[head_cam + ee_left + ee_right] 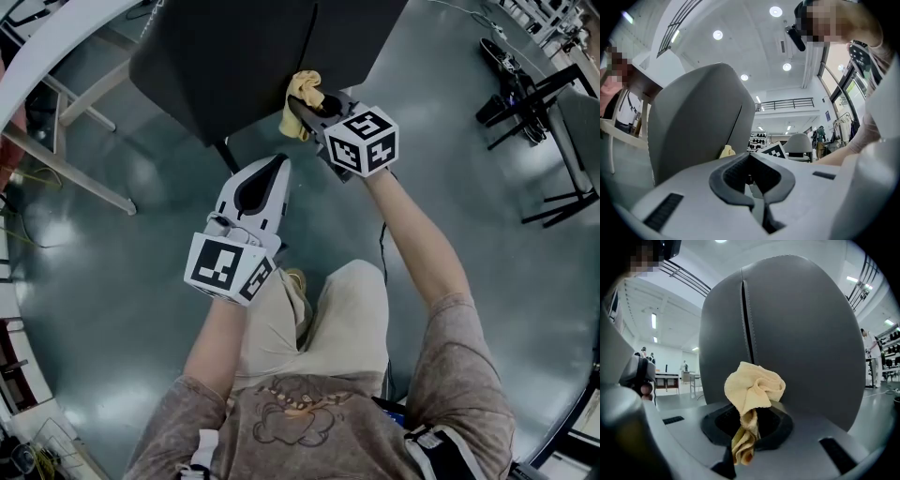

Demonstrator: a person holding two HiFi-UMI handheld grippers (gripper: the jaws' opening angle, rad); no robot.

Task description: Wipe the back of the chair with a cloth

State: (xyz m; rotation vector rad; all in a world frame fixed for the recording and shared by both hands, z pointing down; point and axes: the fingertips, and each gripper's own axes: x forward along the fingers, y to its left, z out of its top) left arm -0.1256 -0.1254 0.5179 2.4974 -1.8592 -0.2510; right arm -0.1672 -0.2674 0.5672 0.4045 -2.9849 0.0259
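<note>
Right dark gripper (309,111) clamped tight on a crumpled pale-yellow cloth (754,387). Wad pokes past the tips, probably touching the dark grey padded chair back (806,333) beside its centre seam. Left white gripper (272,173) pinched shut on nothing, held lower, near the chair's edge.

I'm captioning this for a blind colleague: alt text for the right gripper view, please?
The right hand-held gripper is shut on a crumpled yellow cloth, held up close before the grey chair back, which has a dark vertical seam. A bright hall lies behind.
</note>
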